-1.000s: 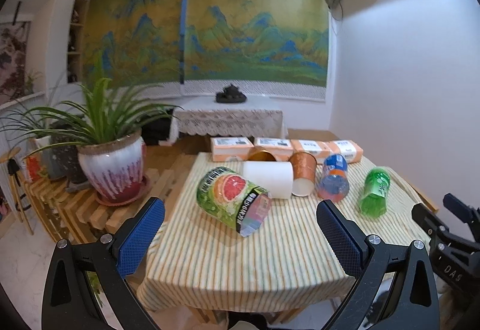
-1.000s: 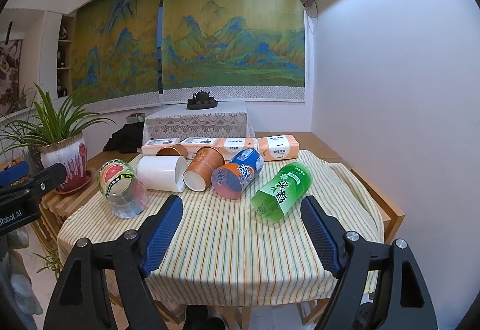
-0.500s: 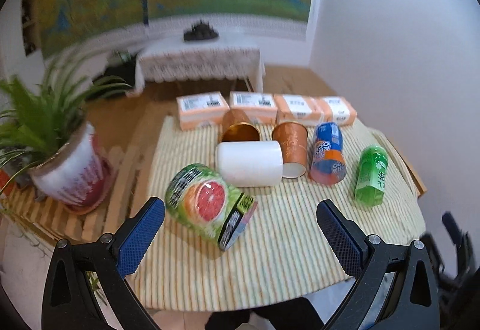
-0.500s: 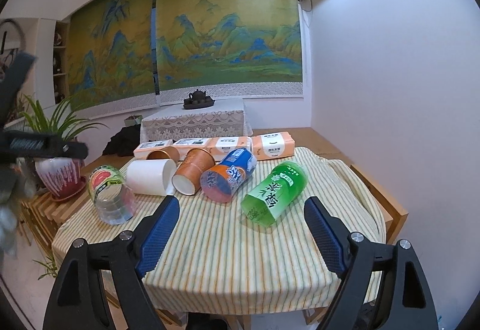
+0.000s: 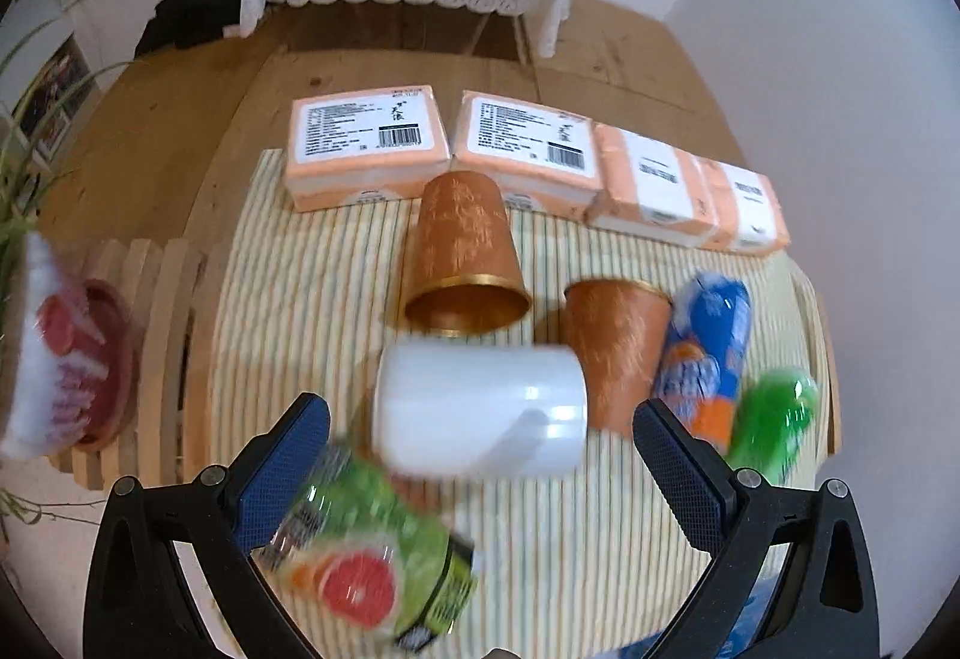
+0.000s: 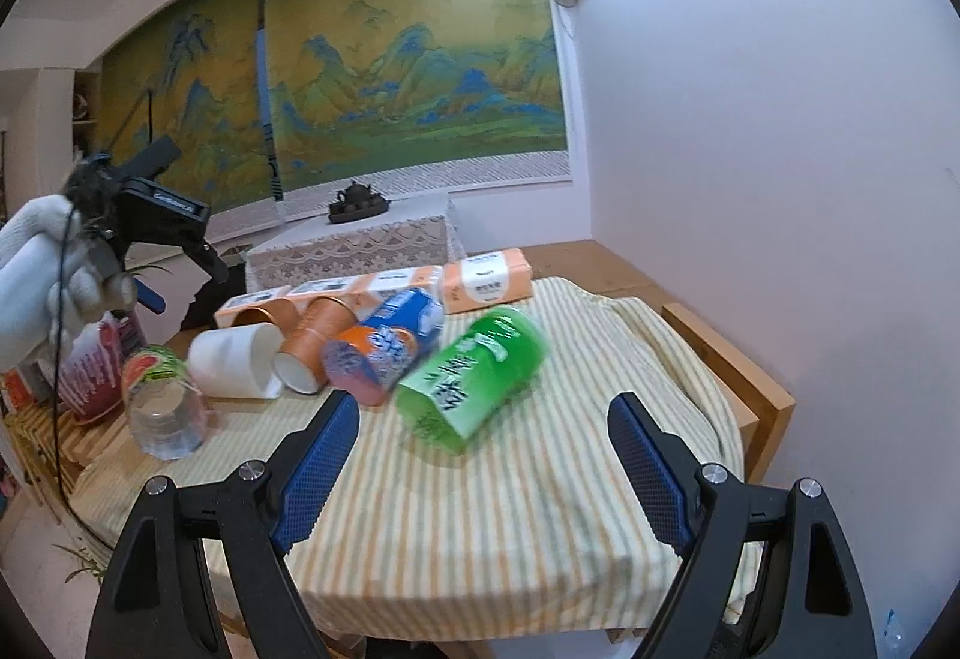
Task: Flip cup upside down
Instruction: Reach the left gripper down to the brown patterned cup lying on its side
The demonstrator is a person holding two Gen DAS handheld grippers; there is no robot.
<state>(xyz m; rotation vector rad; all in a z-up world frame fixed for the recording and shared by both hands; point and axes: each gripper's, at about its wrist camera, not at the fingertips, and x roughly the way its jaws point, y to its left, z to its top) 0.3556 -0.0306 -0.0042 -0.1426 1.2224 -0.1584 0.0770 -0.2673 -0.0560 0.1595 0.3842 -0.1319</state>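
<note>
At the near left of the striped tablecloth (image 6: 540,479) lies the grapefruit-print cup (image 5: 372,557), on its side, low in the left wrist view and close beside the left gripper's left finger pad (image 5: 282,470) — not touching it, as far as the blur allows. Its long axis runs slantwise, clear mouth toward the near side. The left gripper (image 5: 480,473) hangs above this end of the row with jaws spread wide and nothing between them; it is, I judge, the nearer tool for this cup and for the white cup (image 5: 480,413) just beyond, which lies crosswise with its axis left to right.

Farther right come the copper cup (image 5: 465,254), a second copper cup (image 5: 618,344), and the blue-and-orange cup (image 6: 384,344) — all lying down, close together.

At the right end the green cup (image 6: 474,374) lies on its side, mouth toward the near left, just ahead of the right gripper (image 6: 480,467). That gripper is also wide open and holds nothing, touching no cup.

No cup stands inverted yet.
</note>
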